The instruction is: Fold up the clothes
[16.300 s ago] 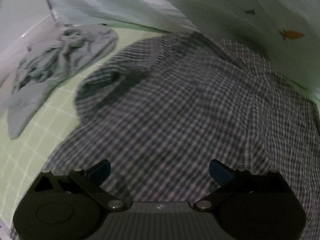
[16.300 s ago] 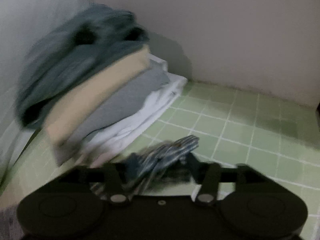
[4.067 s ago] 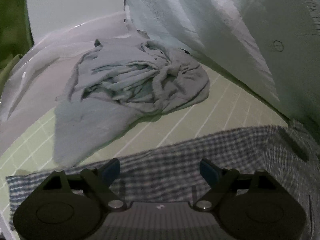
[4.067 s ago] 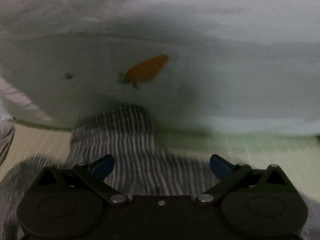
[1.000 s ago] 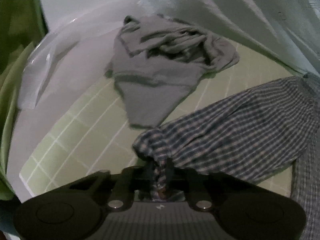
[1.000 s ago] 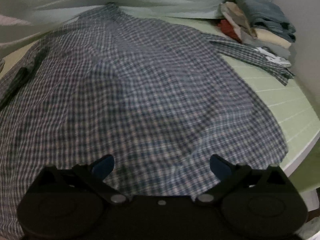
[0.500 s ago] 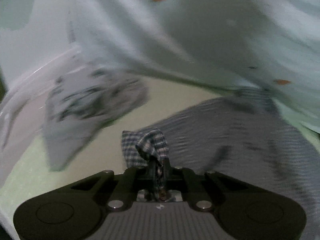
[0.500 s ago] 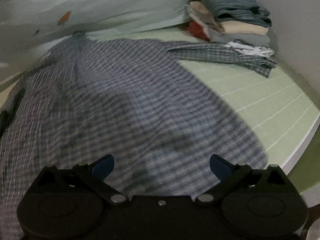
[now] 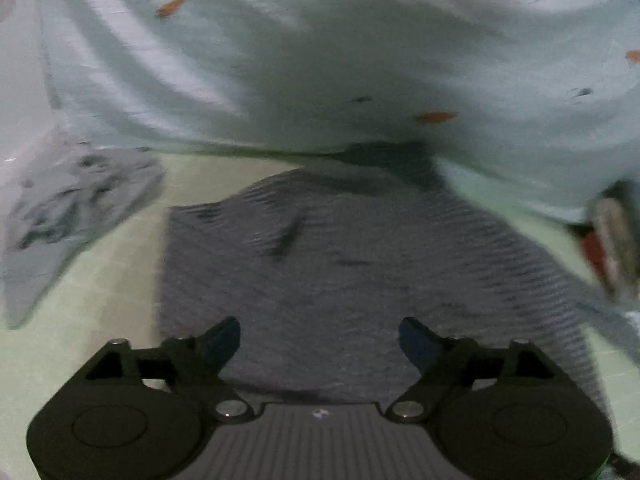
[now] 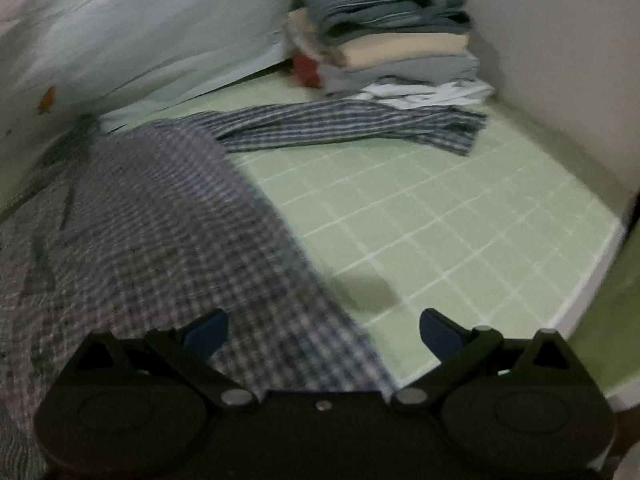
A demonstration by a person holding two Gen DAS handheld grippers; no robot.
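A blue-and-white checked shirt (image 9: 340, 272) lies spread on the green gridded bed sheet (image 10: 440, 216). In the left wrist view its left side lies folded in with a straight edge, and my left gripper (image 9: 320, 338) hovers open over it, holding nothing. In the right wrist view the checked shirt (image 10: 152, 232) fills the left half, and its right sleeve (image 10: 352, 124) stretches out toward the far right. My right gripper (image 10: 322, 330) stands open above the shirt's right hem edge, empty.
A stack of folded clothes (image 10: 392, 40) sits in the far corner against the wall. A crumpled grey garment (image 9: 68, 216) lies to the left of the shirt. A pale blanket (image 9: 320, 60) with orange marks rises behind. The bed's edge (image 10: 592, 280) runs at the right.
My left gripper, shut on the shirt's left sleeve half a second ago, has opened and let it go onto the shirt body. The right gripper swung right toward the hem and outstretched sleeve.
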